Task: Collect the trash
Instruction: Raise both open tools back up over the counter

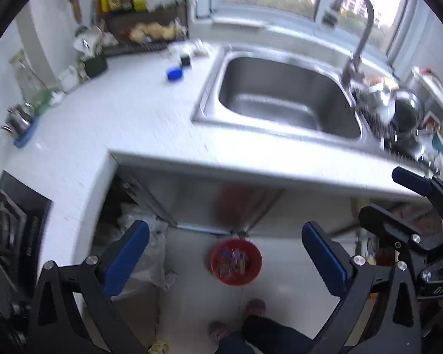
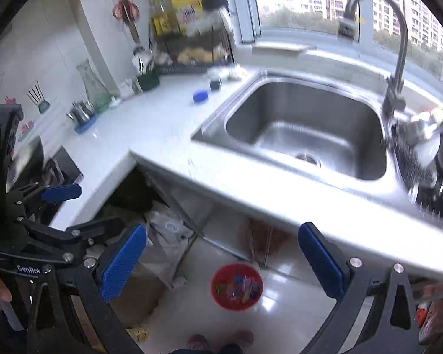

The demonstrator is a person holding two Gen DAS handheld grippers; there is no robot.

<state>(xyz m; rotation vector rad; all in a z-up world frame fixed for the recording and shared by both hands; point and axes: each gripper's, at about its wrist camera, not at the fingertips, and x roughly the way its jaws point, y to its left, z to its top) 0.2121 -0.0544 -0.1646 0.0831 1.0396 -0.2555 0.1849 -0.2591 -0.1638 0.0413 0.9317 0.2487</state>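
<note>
Both tools are held high over the kitchen, looking down past the desk edge to the floor. The left tool [image 1: 226, 261] is spread wide with nothing between its blue pads, and the right tool [image 2: 223, 261] is likewise wide and empty.

On the floor below sits a red bin [image 1: 236, 262] with what looks like colourful wrappers already inside, though motion blur makes the contents hard to name. This suggests some trash has been collected.

The white desk [image 1: 127, 112] beside the steel sink [image 1: 286, 97] carries a blue cap-like item [image 1: 174, 73] and a small dark cube [image 1: 185, 60] near the back, well apart from both tools. If these count as trash, they remain to be picked up; neither tool is reaching for them yet. The sink basin looks bare.
</note>
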